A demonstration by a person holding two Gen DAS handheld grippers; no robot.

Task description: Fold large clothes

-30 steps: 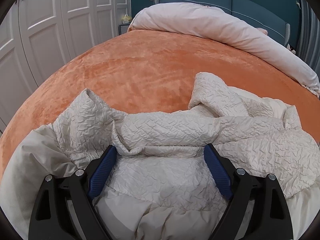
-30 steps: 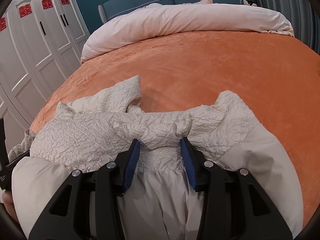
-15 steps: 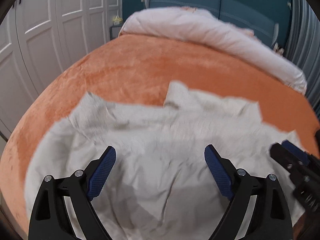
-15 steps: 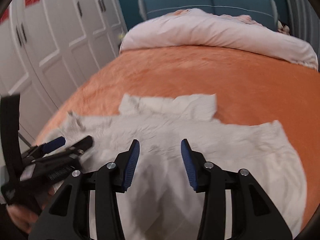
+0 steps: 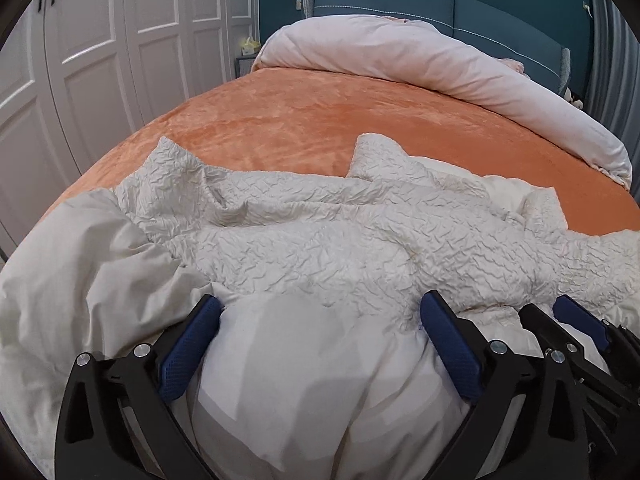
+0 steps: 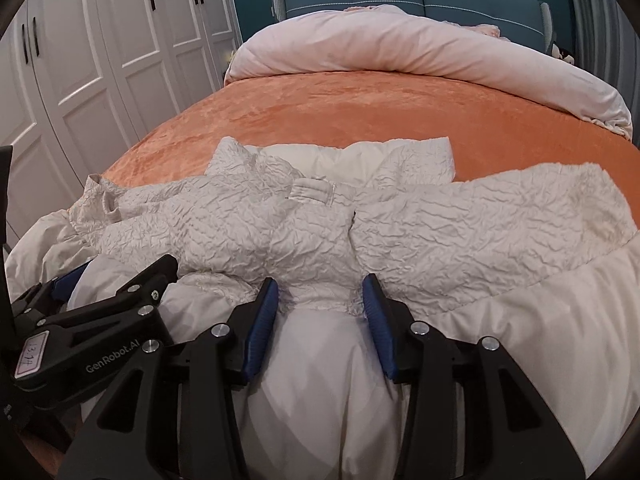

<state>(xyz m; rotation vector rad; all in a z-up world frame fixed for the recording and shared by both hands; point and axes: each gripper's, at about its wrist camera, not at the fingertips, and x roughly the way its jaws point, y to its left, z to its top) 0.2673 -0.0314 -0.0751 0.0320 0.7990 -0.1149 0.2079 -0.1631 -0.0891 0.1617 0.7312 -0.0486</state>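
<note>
Once airborne, garment (image 5: 320, 240) now bunched abed

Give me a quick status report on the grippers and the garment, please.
Left gripper open, fabric bulging between its fingers. Right gripper open, astride the waist seam. Cream garment rumpled, unfolded on the orange bedspread. Nothing in the way.

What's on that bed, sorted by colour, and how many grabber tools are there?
Cream: 1, the crinkled garment
Pale pink: 1, the rolled duvet
Orange: 1, the bedspread
Black with blue pads: 2, the left gripper and right gripper
Total: 5
</note>
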